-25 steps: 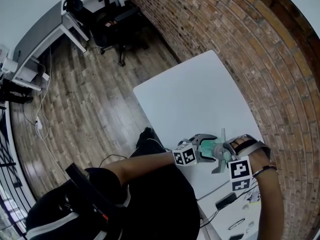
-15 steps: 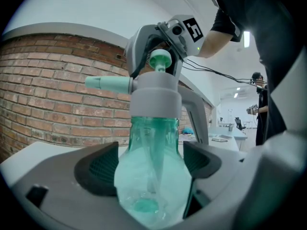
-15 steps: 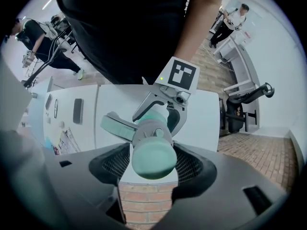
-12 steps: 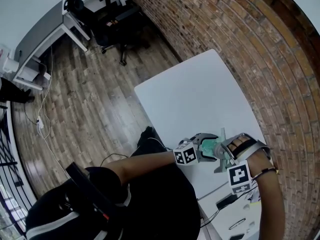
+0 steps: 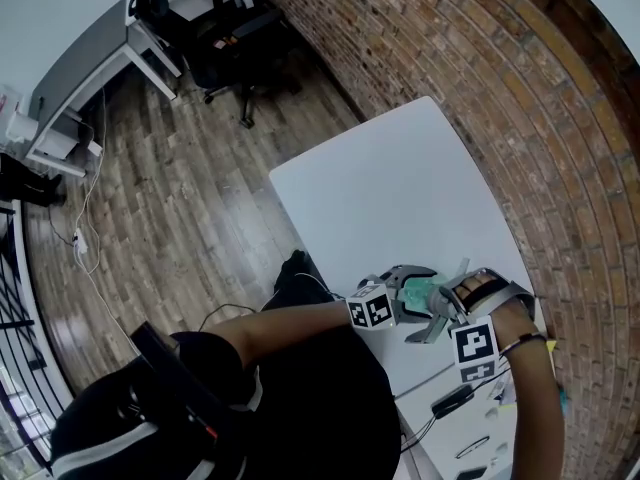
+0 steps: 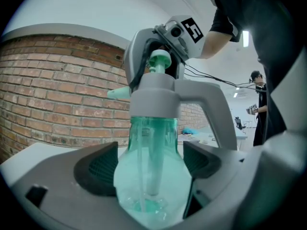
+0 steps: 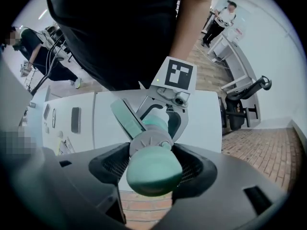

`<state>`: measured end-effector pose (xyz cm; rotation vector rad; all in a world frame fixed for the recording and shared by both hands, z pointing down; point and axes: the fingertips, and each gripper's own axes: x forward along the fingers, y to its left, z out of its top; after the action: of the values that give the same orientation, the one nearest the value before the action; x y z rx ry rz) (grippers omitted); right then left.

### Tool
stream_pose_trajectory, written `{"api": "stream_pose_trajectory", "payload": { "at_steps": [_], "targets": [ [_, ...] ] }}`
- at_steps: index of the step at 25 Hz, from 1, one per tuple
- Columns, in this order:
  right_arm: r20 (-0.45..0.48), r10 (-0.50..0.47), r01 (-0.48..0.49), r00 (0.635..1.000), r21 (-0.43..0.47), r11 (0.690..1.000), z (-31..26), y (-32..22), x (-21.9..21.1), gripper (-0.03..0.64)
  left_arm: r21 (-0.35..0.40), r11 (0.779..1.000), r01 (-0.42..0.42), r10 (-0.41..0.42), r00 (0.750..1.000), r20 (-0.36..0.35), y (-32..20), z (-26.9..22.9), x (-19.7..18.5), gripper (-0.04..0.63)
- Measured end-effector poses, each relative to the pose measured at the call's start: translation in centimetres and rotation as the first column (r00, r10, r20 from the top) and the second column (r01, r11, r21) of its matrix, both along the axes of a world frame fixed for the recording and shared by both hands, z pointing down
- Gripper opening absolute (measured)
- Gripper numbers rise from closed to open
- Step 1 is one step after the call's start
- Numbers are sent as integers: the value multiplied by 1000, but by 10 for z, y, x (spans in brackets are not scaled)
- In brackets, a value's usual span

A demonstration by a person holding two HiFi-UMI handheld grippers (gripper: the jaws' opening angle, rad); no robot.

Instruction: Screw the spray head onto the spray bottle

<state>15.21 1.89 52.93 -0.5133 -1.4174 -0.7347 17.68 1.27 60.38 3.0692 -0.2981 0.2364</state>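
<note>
A brick wall [image 5: 520,118] curves along the head view from 12 to 4 o'clock, and a wooden plank floor [image 5: 170,198] fills the side from 8 to 11 o'clock. A white table [image 5: 390,188] runs from the centre toward 5 o'clock, its far edge close to the wall. A grey desk [image 5: 80,78] stands at 10 o'clock with a black office chair [image 5: 225,38] at 11 o'clock beside it. The person [image 5: 300,398], in a dark shirt, fills the frame at 6 to 7 o'clock and reaches both arms over the table's near end at 4 to 5 o'clock.

The left gripper [image 6: 151,162] comes in roughly level from 9 o'clock. Its two dark pads press on opposite sides of the spray bottle [image 6: 151,186], a clear teal bottle held upright above the table with a dip tube showing inside. The right gripper [image 7: 151,164] points down from 12 o'clock in the left gripper view, and its jaws are clamped on the top of the spray head [image 6: 158,92].

The grey spray head sits on the bottle's neck. In the left gripper view its green nozzle points to 9 o'clock, its grey lever sweeps down toward 4 o'clock, and a green knob caps it at 12 o'clock. How far it is threaded on cannot be told
</note>
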Motion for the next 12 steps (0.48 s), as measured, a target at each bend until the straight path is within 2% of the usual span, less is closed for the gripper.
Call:
{"api": "stream_pose_trajectory", "payload": {
  "at_steps": [7,12],
  "targets": [
    [-6,50,-49,999,31,998,-2,-6,6,284,8,1000,-9,9,1000,-6,0,2,2,413],
    [-8,80,-81,997,-3,997,0,-7,8,284,3,1000,-13,13,1000,-2,1,2,1,413]
  ]
}}
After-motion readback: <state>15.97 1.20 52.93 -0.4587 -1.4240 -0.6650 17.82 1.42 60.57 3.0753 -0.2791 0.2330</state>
